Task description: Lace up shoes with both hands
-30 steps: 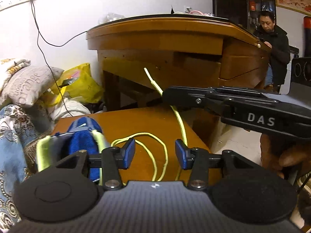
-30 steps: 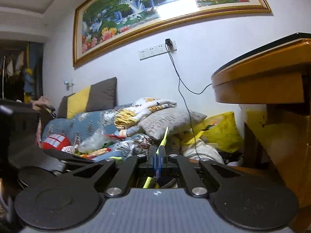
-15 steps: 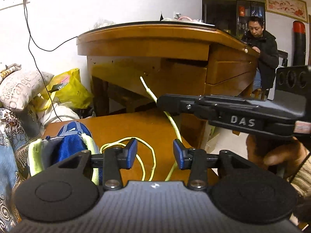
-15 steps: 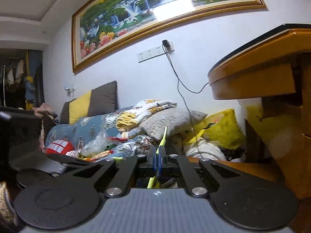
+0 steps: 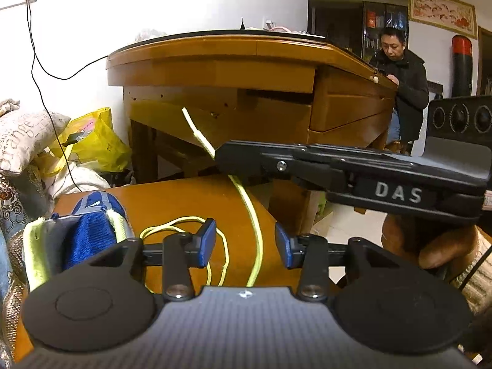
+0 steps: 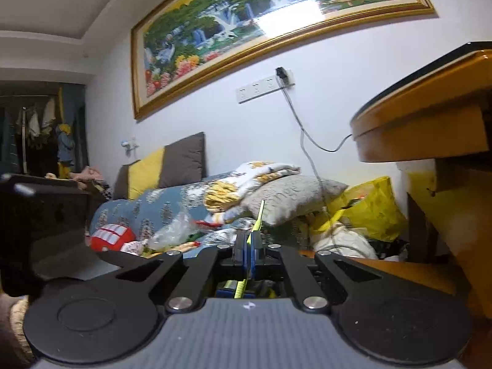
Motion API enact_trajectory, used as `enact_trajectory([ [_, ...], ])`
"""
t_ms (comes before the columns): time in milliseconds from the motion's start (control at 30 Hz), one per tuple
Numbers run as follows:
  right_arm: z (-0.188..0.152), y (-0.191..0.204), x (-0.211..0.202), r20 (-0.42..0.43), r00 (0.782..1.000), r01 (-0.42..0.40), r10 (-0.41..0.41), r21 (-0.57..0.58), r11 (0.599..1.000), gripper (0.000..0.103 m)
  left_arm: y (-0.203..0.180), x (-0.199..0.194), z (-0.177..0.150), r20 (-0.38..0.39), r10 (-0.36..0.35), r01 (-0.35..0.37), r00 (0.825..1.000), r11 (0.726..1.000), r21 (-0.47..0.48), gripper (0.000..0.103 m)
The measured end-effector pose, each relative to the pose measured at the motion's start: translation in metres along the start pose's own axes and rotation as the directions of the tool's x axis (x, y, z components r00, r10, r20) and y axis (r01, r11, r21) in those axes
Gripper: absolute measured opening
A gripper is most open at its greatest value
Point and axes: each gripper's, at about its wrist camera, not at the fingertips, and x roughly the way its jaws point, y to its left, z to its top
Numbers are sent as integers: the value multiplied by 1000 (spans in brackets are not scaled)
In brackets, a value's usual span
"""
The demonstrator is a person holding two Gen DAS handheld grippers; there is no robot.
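Above wooden stool [image 5: 190,203], right gripper [image 6: 247,247] reaches across pinching yellow lace [image 5: 246,203]; left gripper [image 5: 245,244] spread level below.

My left gripper [image 5: 244,244] hangs with jaws apart over the wooden bench [image 5: 190,196], the yellow lace [image 5: 250,215] running between them. The right gripper [image 5: 220,156] pinches that lace higher up; the blue shoe [image 5: 89,230] sits at left.
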Motion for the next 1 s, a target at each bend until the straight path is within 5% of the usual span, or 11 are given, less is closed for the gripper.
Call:
enact_trajectory([
  [100,1,2,-2,3,1000,-18,18,1,1000,1,2,0,-1,12,-1,1,1000,1000,-14,15],
  [267,1,2,-2,5,1000,-25,25,20,999,1,5,-3,-1,30,9,-8,1000,999,-31,4],
  [433,0,-1,0,5,1000,-19,19,40,999,5,9,-6,0,43,9,-7,999,999,-43,3],
  [800,-8,-20,-10,15,999,39,-42,147,988,38,30,-24,15,60,57,-50,997,991,-121,3],
  [1000,-22,-25,-9,-65,997,-31,46,209,977,40,51,-40,36,78,65,-47,995,977,-210,3],
])
